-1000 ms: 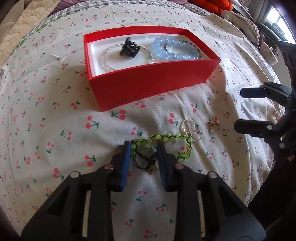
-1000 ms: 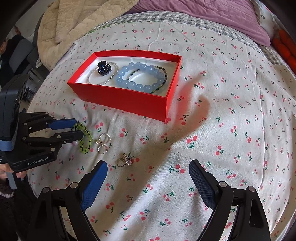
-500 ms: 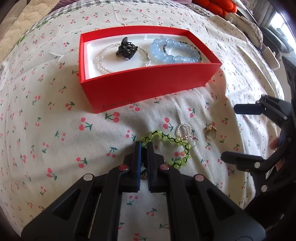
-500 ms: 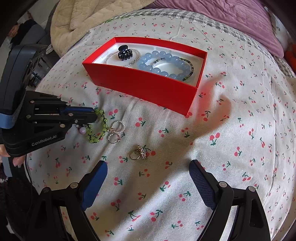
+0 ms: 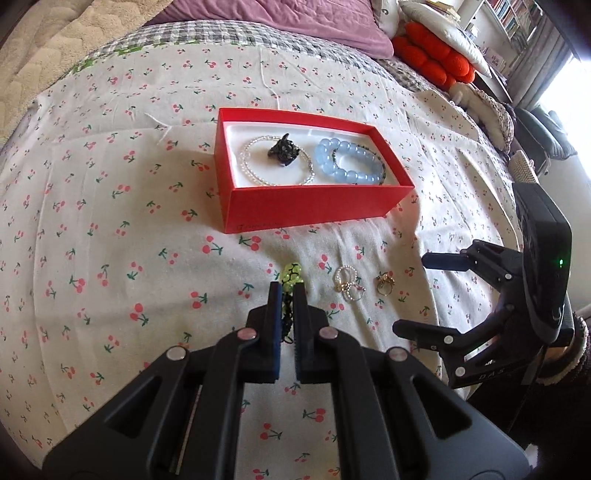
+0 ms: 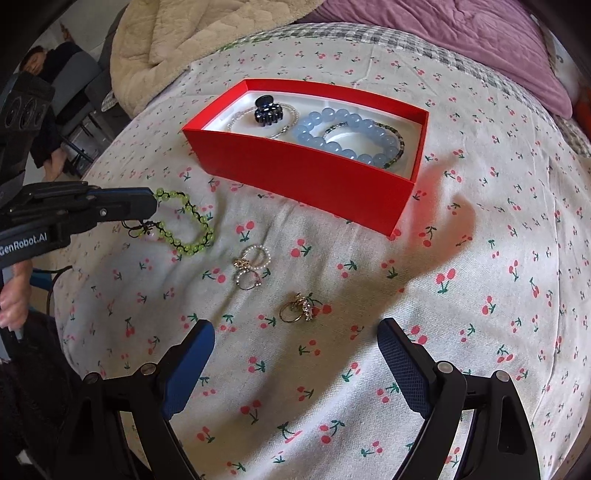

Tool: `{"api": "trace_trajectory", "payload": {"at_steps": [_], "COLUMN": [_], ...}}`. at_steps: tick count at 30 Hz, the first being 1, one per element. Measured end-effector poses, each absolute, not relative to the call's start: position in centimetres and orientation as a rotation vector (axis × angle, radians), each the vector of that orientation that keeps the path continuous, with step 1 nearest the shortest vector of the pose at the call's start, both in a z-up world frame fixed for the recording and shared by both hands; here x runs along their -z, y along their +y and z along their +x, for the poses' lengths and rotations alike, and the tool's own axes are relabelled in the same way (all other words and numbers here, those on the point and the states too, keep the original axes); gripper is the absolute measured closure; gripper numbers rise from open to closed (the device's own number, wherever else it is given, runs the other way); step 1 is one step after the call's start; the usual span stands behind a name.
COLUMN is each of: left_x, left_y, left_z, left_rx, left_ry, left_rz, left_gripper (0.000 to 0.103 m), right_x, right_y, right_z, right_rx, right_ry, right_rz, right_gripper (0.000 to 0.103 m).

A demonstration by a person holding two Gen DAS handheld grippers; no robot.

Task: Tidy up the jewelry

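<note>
My left gripper (image 5: 287,291) (image 6: 153,203) is shut on a green bead bracelet (image 5: 290,277) (image 6: 188,227), which hangs from its tips just above the cherry-print cloth. An open red box (image 5: 306,208) (image 6: 295,173) holds a pearl bracelet (image 5: 258,177), a black hair claw (image 5: 282,151) (image 6: 266,110) and a blue bead bracelet (image 5: 345,166) (image 6: 347,136). On the cloth in front of the box lie a pearl ring with two small rings (image 5: 348,282) (image 6: 253,264) and a gold ring (image 5: 385,285) (image 6: 299,310). My right gripper (image 6: 295,349) (image 5: 424,291) stands open just short of the gold ring.
A purple quilt (image 5: 280,22) and orange cushions (image 5: 432,59) lie at the far end of the bed. A beige blanket (image 6: 192,40) sits at the far left. A person sits on a chair (image 6: 48,110) beyond the bed's left edge.
My left gripper shut on the green bracelet and lifted it off the cloth, so the bracelet now dangles from the tips. The right gripper shifted slightly and stayed open.
</note>
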State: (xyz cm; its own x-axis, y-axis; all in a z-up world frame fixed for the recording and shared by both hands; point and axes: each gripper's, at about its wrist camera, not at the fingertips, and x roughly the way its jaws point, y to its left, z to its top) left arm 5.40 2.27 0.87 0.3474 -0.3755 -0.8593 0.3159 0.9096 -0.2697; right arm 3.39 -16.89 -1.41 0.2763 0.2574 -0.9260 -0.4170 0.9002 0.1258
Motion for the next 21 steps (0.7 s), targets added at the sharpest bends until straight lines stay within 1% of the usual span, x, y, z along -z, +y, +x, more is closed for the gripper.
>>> {"api": "trace_trajectory", "payload": {"at_steps": [6,11,13,14,15,17,19,20,21], "left_x": [0.7,0.9,0.6,0.4,0.2,0.2,0.5,0.8,1.0], "left_y": [4.0,5.9,6.7,6.9,7.0,6.6,5.6,5.1,4.6], "left_z": [5.1,4.4,4.5,4.5,4.6,4.8,5.2,5.4,5.7], "left_rx": [0.402,0.356,0.347,0.356,0.372,0.409,0.424,0.425,0.429], "left_ry": [1.221,1.256,1.248,1.238,1.228,1.22,1.222,1.223,1.225], "left_rz": [-0.069,-0.044,-0.064,-0.079,-0.09,-0.084,-0.047,-0.026,-0.006], "left_gripper": [0.097,0.096,0.088,0.078,0.07,0.067,0.067,0.067,0.067], "right_x": [1.7,0.9,0.7,0.6,0.5,0.3,0.1,0.0,-0.1], "right_y": [-15.6,-14.7,-14.2,-14.0,-13.9,-14.2,-15.0,-15.8,-16.7], "right_z": [3.0,3.4,3.6,3.6,3.7,3.9,4.4,4.7,5.1], "right_rx": [-0.469,-0.513,-0.527,-0.529,-0.533,-0.539,-0.542,-0.539,-0.537], "right_ry": [1.21,1.192,1.193,1.195,1.195,1.197,1.2,1.204,1.208], "right_rz": [-0.195,-0.159,-0.156,-0.158,-0.158,-0.14,-0.093,-0.056,-0.017], "right_gripper": [0.012,0.012,0.012,0.012,0.012,0.012,0.013,0.014,0.017]}}
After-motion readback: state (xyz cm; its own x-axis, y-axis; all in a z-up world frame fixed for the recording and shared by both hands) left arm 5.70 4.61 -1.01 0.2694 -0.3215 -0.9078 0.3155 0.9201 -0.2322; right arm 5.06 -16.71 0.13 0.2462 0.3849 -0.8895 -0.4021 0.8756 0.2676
